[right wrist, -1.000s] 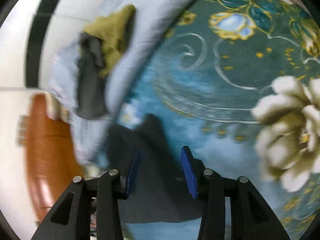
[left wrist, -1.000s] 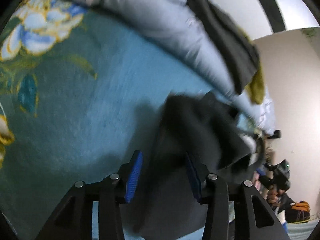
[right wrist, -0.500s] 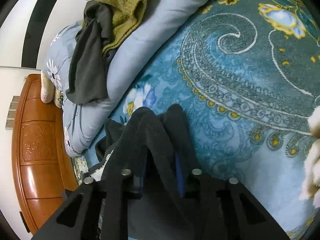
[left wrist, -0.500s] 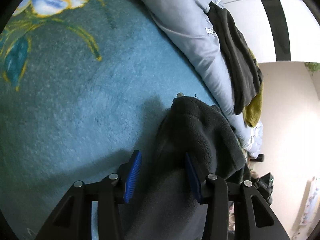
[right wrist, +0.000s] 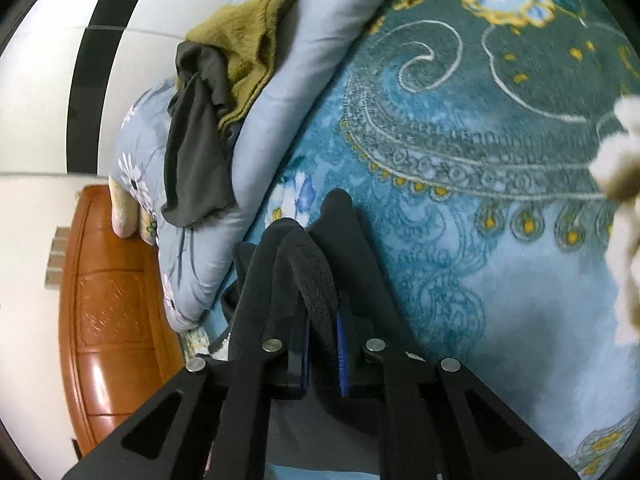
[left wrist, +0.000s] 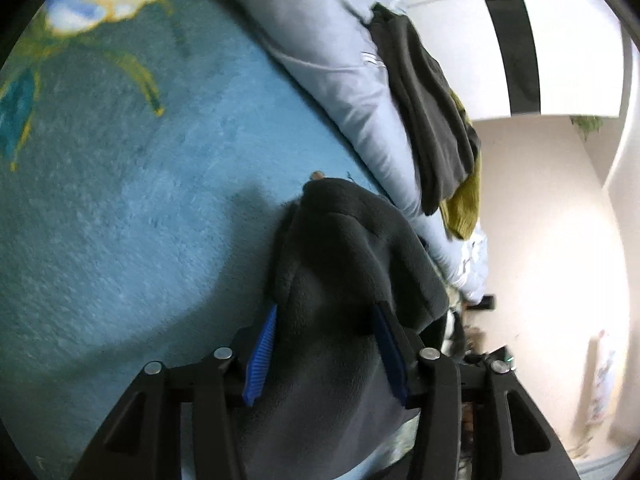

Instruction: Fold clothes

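I held a dark fleece over a blue blanket with both grippers.

My right gripper [right wrist: 323,354] was clenched on a bunched fold of the fleece [right wrist: 316,280], its blue pads nearly together. My left gripper [left wrist: 324,350] stood wide apart, the fleece [left wrist: 344,264] draped between its pads [left wrist: 260,356] without being pinched. The garment lay on the blanket [left wrist: 120,220], close beside a pale grey duvet [left wrist: 336,52]. A grey cloth [right wrist: 196,152] and an olive towel [right wrist: 244,44] rested on the duvet. A wooden headboard [right wrist: 104,320] showed beyond.
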Demonstrator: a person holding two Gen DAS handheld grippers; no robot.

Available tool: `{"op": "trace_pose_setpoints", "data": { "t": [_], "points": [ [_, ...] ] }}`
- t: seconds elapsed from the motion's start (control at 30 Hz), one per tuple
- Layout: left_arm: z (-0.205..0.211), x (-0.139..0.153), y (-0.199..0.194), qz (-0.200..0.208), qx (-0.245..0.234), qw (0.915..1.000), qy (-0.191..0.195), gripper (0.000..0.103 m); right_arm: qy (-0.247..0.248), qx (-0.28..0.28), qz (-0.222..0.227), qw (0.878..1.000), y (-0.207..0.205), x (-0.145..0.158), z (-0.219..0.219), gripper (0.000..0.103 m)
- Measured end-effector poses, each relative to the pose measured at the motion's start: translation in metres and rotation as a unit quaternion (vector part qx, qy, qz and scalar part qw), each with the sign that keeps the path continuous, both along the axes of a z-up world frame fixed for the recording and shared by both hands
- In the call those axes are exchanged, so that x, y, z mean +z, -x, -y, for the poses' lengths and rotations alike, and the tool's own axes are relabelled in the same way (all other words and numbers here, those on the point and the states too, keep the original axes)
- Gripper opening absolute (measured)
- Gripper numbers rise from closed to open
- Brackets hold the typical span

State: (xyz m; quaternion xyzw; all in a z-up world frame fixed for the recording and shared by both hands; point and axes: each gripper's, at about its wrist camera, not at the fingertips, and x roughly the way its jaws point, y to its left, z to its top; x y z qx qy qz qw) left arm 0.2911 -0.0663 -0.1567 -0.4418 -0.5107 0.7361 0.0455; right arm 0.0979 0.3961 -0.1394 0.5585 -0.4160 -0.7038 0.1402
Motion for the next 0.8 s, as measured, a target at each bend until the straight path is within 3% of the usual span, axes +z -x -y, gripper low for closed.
{"op": "trace_pose_setpoints", "data": {
  "t": [0.03,0.1,0.3,0.4,0.5,0.63,0.7,0.8],
  "points": [
    [-0.003,0.005,0.001,-0.006,-0.008,0.9999,0.010,0.025,0.000,0.000,-0.002,1.000,-0.001,0.002,0.000,0.011],
    [-0.007,0.013,0.001,-0.020,-0.019,0.9995,0.015,0.011,-0.011,0.011,-0.010,1.000,-0.001,0.012,0.004,0.011],
    [0.008,0.060,-0.007,-0.119,0.016,0.9927,0.008,0.009,-0.041,0.047,-0.043,0.997,-0.001,0.053,0.012,0.010],
    [0.023,0.076,-0.008,-0.134,0.026,0.9896,0.045,0.009,-0.032,0.049,-0.078,0.995,0.004,0.080,0.004,0.009],
    [0.035,0.061,0.007,-0.115,0.044,0.9908,0.057,0.009,-0.055,0.025,-0.081,0.995,0.030,0.081,-0.006,0.009],
    [0.041,0.006,0.030,-0.011,0.043,0.9974,0.057,0.009,-0.090,0.019,0.015,0.996,0.061,0.024,-0.005,0.009],
    [0.043,-0.011,0.033,0.020,0.050,0.9974,0.047,0.009,-0.093,0.011,0.044,0.995,0.062,0.003,-0.004,0.009],
    [0.047,-0.001,0.034,0.003,0.064,0.9972,0.039,0.009,-0.075,0.002,0.038,0.997,0.065,0.005,-0.006,0.009]
  ]
}}
